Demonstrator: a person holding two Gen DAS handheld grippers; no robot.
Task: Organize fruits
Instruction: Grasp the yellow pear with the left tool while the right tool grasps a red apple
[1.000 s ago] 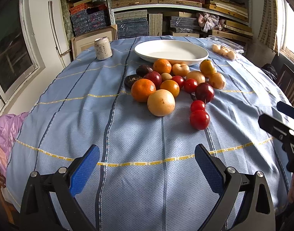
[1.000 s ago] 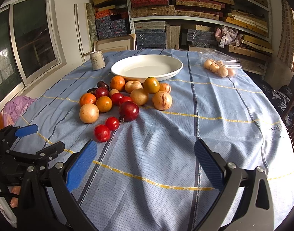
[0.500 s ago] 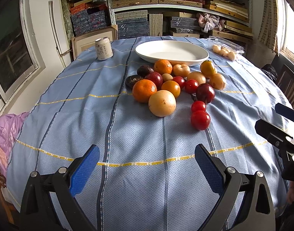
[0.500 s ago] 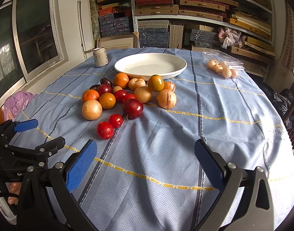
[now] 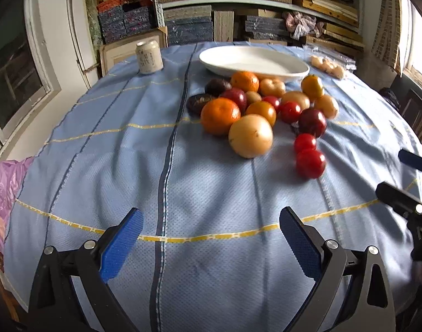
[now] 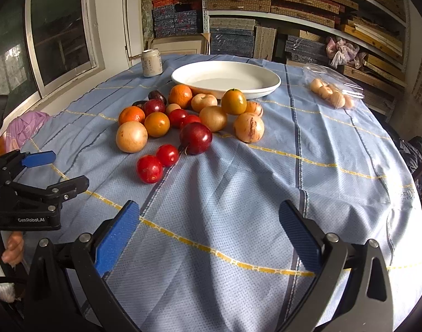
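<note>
A heap of fruit lies mid-table on the blue cloth: a large yellow fruit [image 5: 250, 135] [image 6: 131, 136], oranges [image 5: 220, 114], a dark red plum [image 6: 195, 137] and two red tomatoes [image 5: 310, 163] [image 6: 149, 168] nearest me. Behind the heap stands an empty white plate [image 5: 252, 62] [image 6: 224, 78]. My left gripper [image 5: 211, 221] [image 6: 68, 167] is open over bare cloth, short of the fruit. My right gripper [image 6: 209, 215] [image 5: 390, 171] is also open and empty, to the right of the tomatoes.
A drink can [image 5: 148, 56] [image 6: 152, 62] stands at the far left. A clear bag of small pale round items [image 6: 332, 94] lies far right. Stacked shelves [image 6: 294, 5] fill the back wall. A dark chair [image 5: 418, 113] stands off the right edge and pink cloth [image 5: 3, 182] off the left.
Both grippers have edged forward toward the fruit, which now looks slightly larger in both views. Both stay open and nothing on the table has moved.
</note>
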